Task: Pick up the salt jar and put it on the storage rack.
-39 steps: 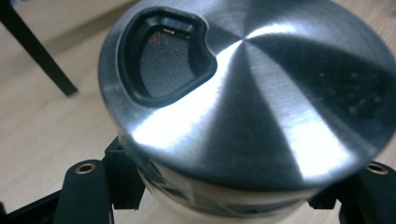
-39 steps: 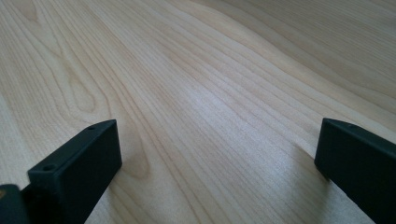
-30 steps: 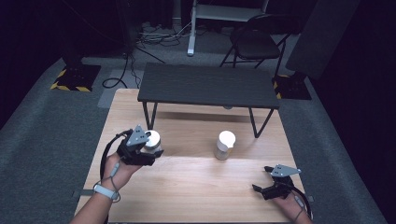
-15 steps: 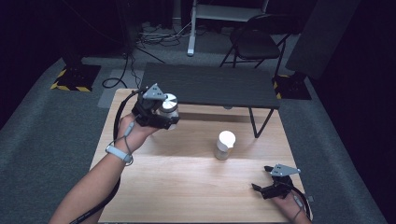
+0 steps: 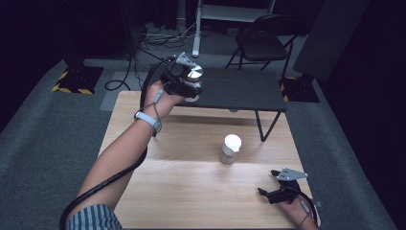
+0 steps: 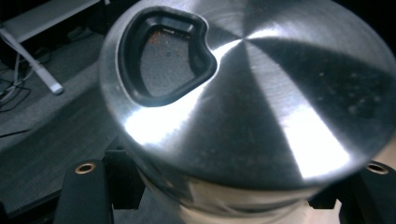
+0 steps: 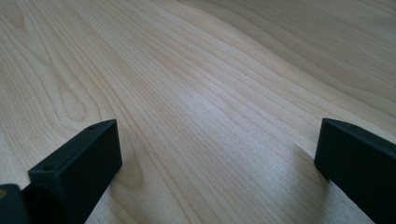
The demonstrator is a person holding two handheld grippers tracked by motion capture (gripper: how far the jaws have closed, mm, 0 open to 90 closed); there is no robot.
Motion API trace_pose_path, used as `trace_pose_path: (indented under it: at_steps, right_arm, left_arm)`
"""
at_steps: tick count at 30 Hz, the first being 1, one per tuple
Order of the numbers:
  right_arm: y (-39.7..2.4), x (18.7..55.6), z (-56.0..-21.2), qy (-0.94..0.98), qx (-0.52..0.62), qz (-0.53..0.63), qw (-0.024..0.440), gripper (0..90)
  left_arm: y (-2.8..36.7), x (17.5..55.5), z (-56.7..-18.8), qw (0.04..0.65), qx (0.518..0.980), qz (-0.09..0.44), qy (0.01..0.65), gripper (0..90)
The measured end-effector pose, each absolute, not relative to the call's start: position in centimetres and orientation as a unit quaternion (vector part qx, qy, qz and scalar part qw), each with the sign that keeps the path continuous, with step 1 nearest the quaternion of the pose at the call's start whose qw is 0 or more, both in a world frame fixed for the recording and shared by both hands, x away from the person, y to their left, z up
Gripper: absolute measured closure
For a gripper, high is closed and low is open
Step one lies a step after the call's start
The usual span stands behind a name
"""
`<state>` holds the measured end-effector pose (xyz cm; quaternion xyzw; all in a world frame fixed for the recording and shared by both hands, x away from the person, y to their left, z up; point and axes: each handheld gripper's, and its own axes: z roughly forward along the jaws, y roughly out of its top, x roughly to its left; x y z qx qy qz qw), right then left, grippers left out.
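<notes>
One shaker (image 5: pixel 193 76) lifted; one (image 5: pixel 231 149) standing.

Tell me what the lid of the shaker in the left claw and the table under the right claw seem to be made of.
Shaker lid: looks like brushed stainless steel, given its radial sheen and bright streaks; the black-rimmed pour opening seems plastic. Table: pale wood with visible flowing grain and a matte finish, possibly veneer or laminate.
</notes>
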<state>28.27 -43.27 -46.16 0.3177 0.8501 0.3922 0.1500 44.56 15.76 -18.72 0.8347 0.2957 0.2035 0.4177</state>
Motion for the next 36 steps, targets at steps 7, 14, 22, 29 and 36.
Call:
trace_pose_path:
  at_steps: [7,14,22,29,36]
  right_arm:
    - [-43.2,28.3,-46.1,0.849,0.32,0.392,0.151,0.4]
    - [-43.2,28.3,-46.1,0.849,0.321,0.391,0.151,0.3]
    - [-43.1,28.3,-46.1,0.849,0.322,0.391,0.151,0.3]
    - [-43.1,28.3,-46.1,0.849,0.322,0.391,0.151,0.4]
    - [-43.1,28.2,-46.1,0.848,0.324,0.391,0.152,0.4]
  left_arm:
    - [14.8,47.6,-20.4,0.425,0.822,0.211,0.315,30.8]
    - [13.6,50.1,-21.4,0.414,0.821,0.2,0.338,30.8]
    - [13.4,51.8,-22.5,0.412,0.82,0.187,0.351,30.8]
    - [13.9,51.5,-23.3,0.433,0.807,0.193,0.351,30.0]
    - [15.3,49.9,-22.9,0.457,0.789,0.199,0.359,14.1]
